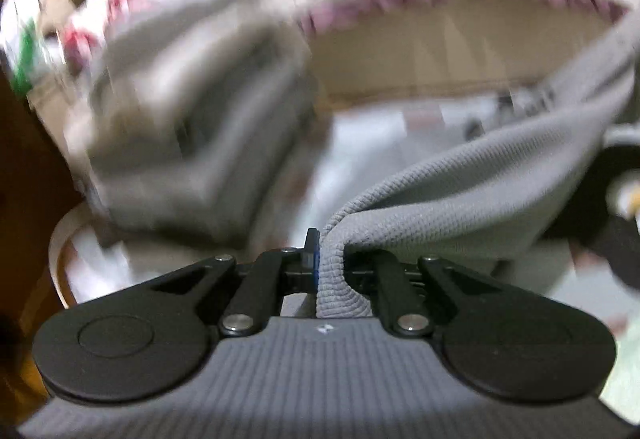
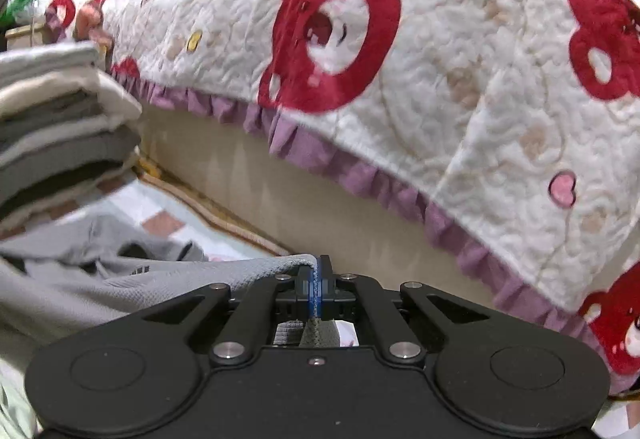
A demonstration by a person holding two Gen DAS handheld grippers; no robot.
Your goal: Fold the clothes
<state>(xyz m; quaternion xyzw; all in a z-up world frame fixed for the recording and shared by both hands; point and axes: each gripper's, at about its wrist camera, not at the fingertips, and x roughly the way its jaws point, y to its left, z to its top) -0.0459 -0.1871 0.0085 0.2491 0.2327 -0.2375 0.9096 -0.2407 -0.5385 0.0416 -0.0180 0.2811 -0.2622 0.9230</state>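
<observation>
1. Hanging between the two grippers, a grey garment (image 1: 472, 175) is held up off the floor; its ribbed edge is seen bunched at each grip, and the cloth sags between them.
2. The left gripper (image 1: 326, 251) is clenched on a fold of that edge, with the cloth running away to the right of its jaws toward the other hand. No gap is seen between the jaws apart from the fabric itself.
3. The right gripper (image 2: 318, 285) is likewise clenched on the garment, a thin strip of cloth being pinched between the pads, and the rest trails off to the left and downward.
4. The long axis of the held edge is therefore judged to lie from one gripper across to the other, so neither hand is nearer; the coming move is judged to depend on keeping that edge taut and level.
5. A stack of folded clothes (image 2: 60, 127) is seen at the left in the right wrist view, well apart from the jaws.
6. A quilt with red bears and a purple frill (image 2: 440, 79) is draped over a bed behind, and a patterned floor (image 2: 160, 223) lies below.
7. The left wrist view is heavily blurred, so finer detail there cannot be told.
</observation>
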